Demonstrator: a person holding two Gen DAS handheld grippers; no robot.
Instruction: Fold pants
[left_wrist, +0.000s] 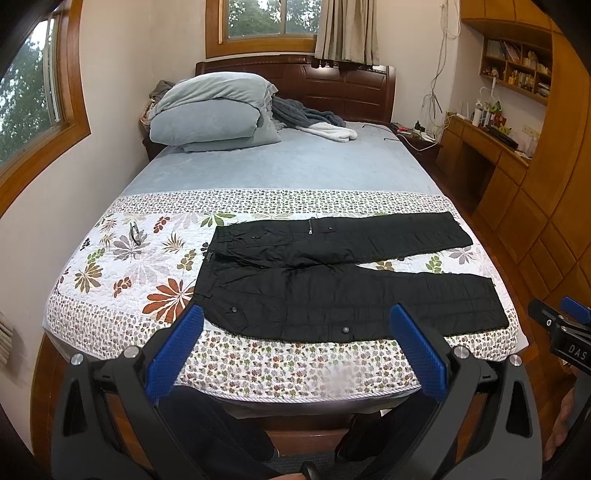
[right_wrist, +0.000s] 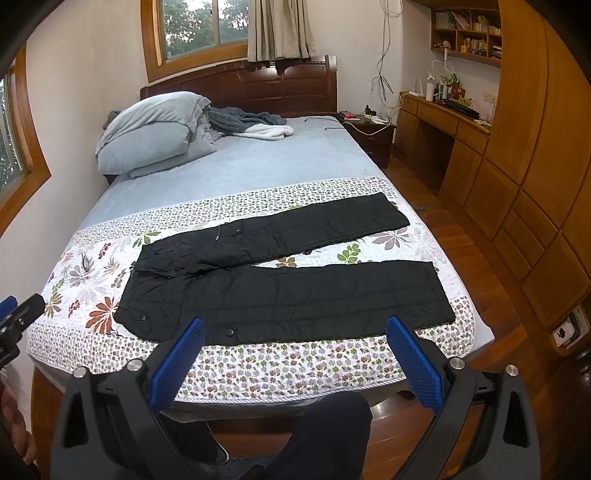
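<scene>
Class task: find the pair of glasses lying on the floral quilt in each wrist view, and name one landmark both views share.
Left wrist view: the glasses lie left of centre, left of the black pants' waistband.
Right wrist view: the glasses lie at far left, again beyond the waistband.
Shared landmark: the folded blue duvet by the headboard.
</scene>
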